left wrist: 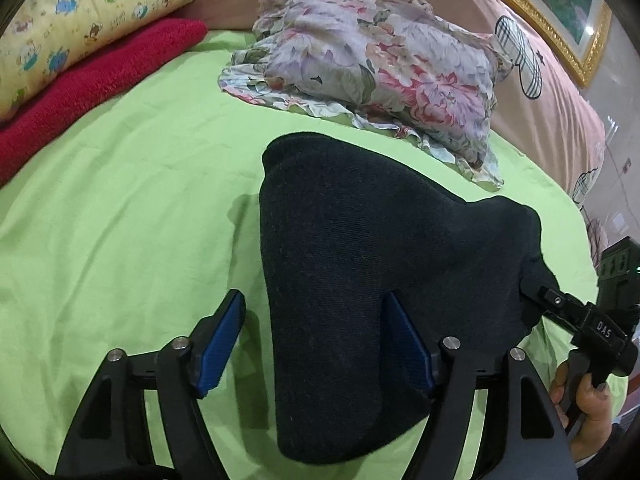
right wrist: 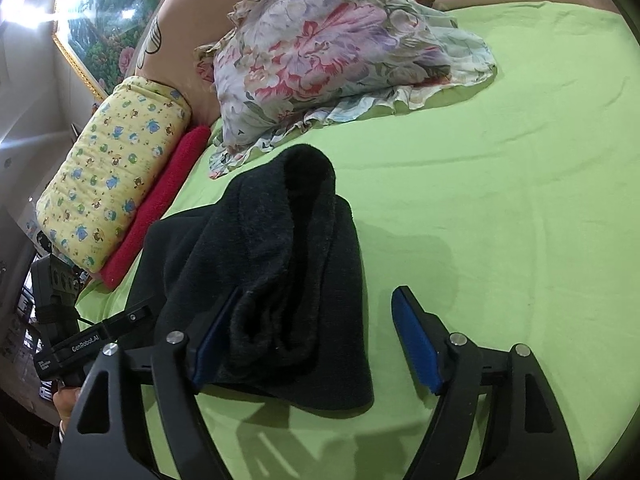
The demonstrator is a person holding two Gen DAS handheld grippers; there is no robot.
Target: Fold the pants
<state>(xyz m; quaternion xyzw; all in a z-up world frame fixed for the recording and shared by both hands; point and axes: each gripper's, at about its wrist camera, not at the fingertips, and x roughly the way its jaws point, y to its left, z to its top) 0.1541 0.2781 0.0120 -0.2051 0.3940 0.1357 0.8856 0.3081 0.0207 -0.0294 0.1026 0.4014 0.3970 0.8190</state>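
Observation:
The dark pants (left wrist: 380,280) (right wrist: 280,264) lie folded into a thick bundle on the green sheet (left wrist: 120,220) (right wrist: 500,200). My left gripper (left wrist: 316,340) stands open around their near left edge. Its right blue pad (left wrist: 408,344) rests against the cloth and its left pad (left wrist: 224,344) is off it, over bare sheet. My right gripper (right wrist: 316,340) is open too, at the bundle's other near corner, with its left pad (right wrist: 216,340) against the fabric and its right pad (right wrist: 416,344) apart. Each view shows the other gripper's finger (left wrist: 536,296) (right wrist: 132,316) at the pants' edge.
A floral ruffled pillow (left wrist: 372,64) (right wrist: 328,48) lies just beyond the pants. A red towel (left wrist: 92,84) (right wrist: 160,204) and a yellow cartoon-print pillow (left wrist: 80,12) (right wrist: 116,176) line one side. Pink bedding (left wrist: 540,112) and a gold-framed picture (left wrist: 560,8) stand behind. A hand (left wrist: 588,412) holds the right gripper.

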